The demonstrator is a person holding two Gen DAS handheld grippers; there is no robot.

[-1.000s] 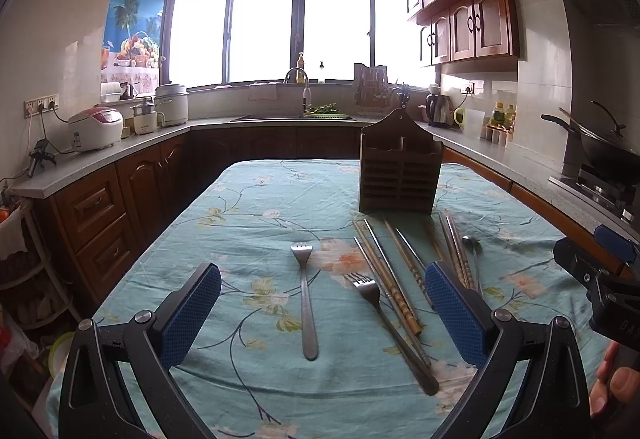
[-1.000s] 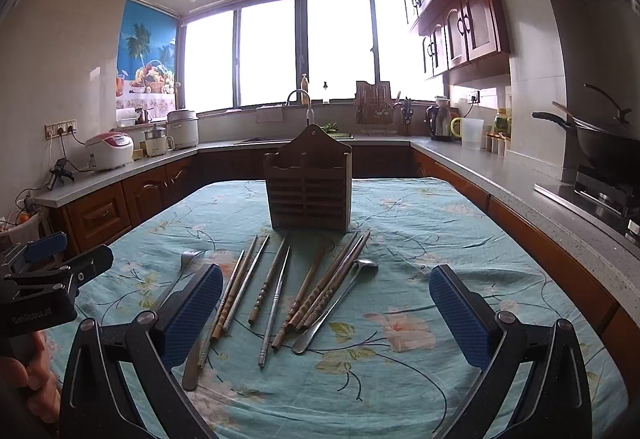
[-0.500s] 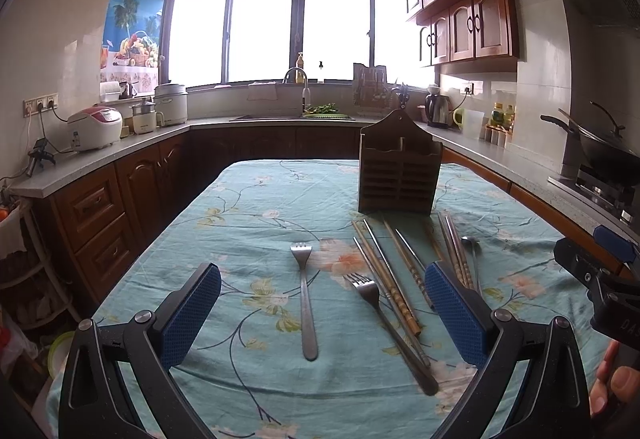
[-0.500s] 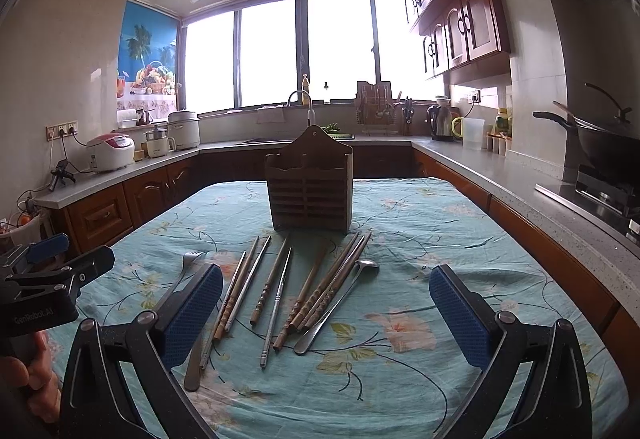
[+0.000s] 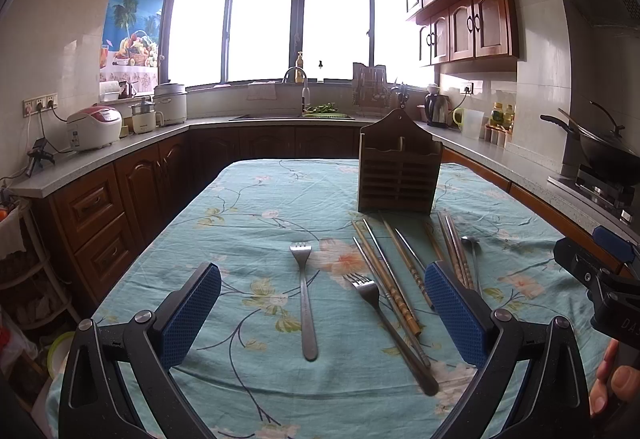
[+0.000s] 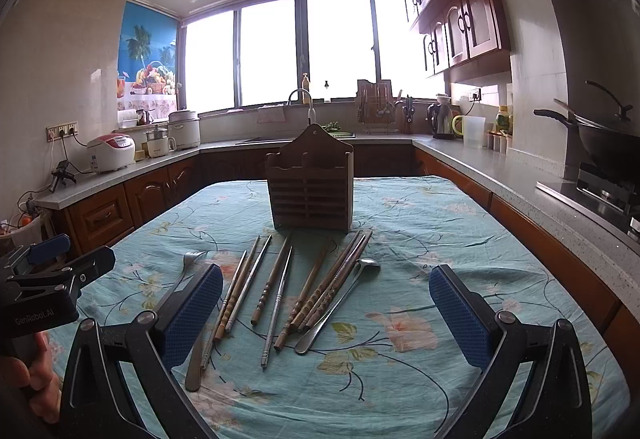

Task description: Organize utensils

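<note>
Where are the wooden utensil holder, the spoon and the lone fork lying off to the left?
wooden utensil holder (image 6: 310, 199), right wrist view, on its slatted front.
spoon (image 6: 368, 263), right wrist view, on its bowl.
lone fork (image 5: 305, 299), left wrist view, on the middle of its handle.

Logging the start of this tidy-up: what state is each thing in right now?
Left tongs: open, holding nothing.
Right tongs: open, holding nothing.
Wooden utensil holder: upright on the table, no utensils visible in it.
Two forks: lying flat, apart.
Chopsticks: loose, lying flat before the holder.
Spoon: lying flat beside the chopsticks.
</note>
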